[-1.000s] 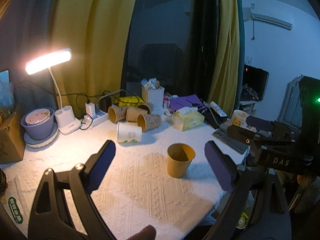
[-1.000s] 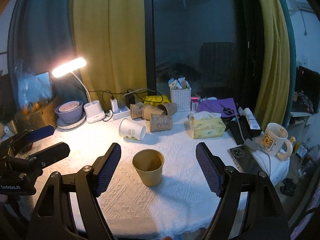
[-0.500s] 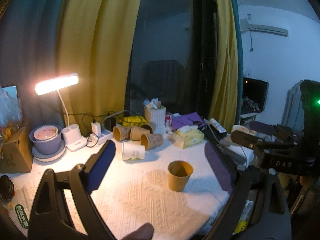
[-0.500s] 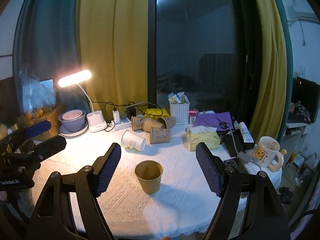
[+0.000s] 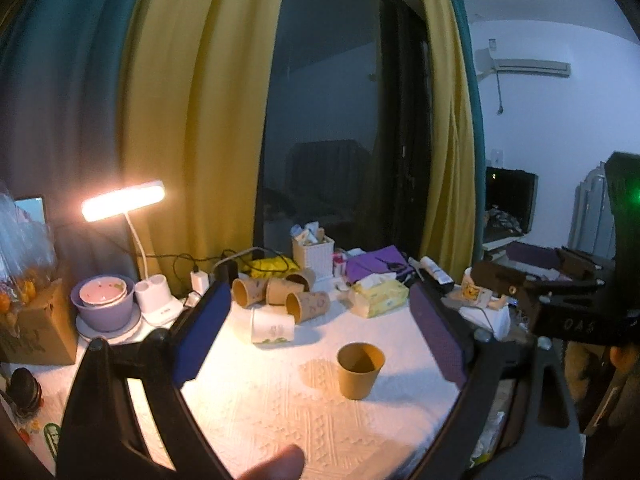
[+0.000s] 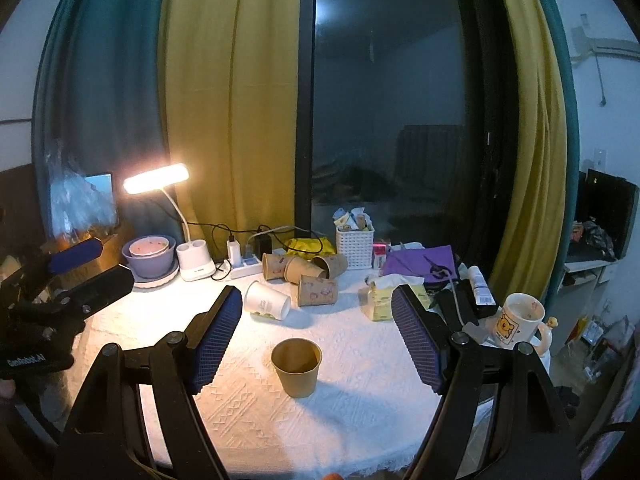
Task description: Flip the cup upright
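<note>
While the brown paper cup (image 6: 296,367) stands mouth-up on the white cloth of the tabletop (image 6: 360,432), both tools hang back from it, well apart from its rim! The right tool (image 6: 316,342) is spread wide with nothing between its blue pads, and the cup sits on the cloth beyond that gap, untouched. Same story on the other side: the left tool (image 5: 320,338) is gaping open, gripping nothing, the cup (image 5: 360,370) showing towards its right finger. So, by my read, the flip looks done for this cup. It's on its base, open end to the ceiling.

What's left? Further back there's a cluster of brown cups on their sides (image 6: 305,271) and a white cup (image 6: 267,306) tipped over near the power strip. Whether those count in the task, I can't say.

Now the murky bits. The room is dim beyond the desk lamp (image 6: 156,178), so the prints on the toppled cups are hard to read. The near tabletop edge is cut off behind the tool arms, and a fingertip (image 5: 276,465) pokes in at the bottom of the left view.
</note>
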### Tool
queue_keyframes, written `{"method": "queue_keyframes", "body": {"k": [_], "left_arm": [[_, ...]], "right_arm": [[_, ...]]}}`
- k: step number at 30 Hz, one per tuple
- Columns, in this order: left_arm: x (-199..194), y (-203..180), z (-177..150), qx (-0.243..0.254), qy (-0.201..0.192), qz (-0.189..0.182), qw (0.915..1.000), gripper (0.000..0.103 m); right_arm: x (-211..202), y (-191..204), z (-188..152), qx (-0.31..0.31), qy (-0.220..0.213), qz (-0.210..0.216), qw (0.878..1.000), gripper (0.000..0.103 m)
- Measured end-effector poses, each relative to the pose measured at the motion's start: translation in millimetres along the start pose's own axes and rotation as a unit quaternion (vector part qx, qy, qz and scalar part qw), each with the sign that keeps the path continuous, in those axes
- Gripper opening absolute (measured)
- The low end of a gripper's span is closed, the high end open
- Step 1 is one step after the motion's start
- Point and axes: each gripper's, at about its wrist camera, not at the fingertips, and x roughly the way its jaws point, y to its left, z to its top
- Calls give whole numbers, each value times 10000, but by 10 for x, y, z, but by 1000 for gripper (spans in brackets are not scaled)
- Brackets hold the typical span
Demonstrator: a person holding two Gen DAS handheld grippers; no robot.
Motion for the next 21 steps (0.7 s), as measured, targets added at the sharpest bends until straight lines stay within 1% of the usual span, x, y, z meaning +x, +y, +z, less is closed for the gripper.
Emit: {"method": "queue_keyframes", "body": {"k": [8,21], "left_arm": [[-34,41,12,-72,-80,75,9999,95],[-21,54,1,-75,-32,83,9999,95]], "right_arm": [[22,6,4,1,41,58,10000,80],[26,-6,-11,26,61,50,10000,80]]}}
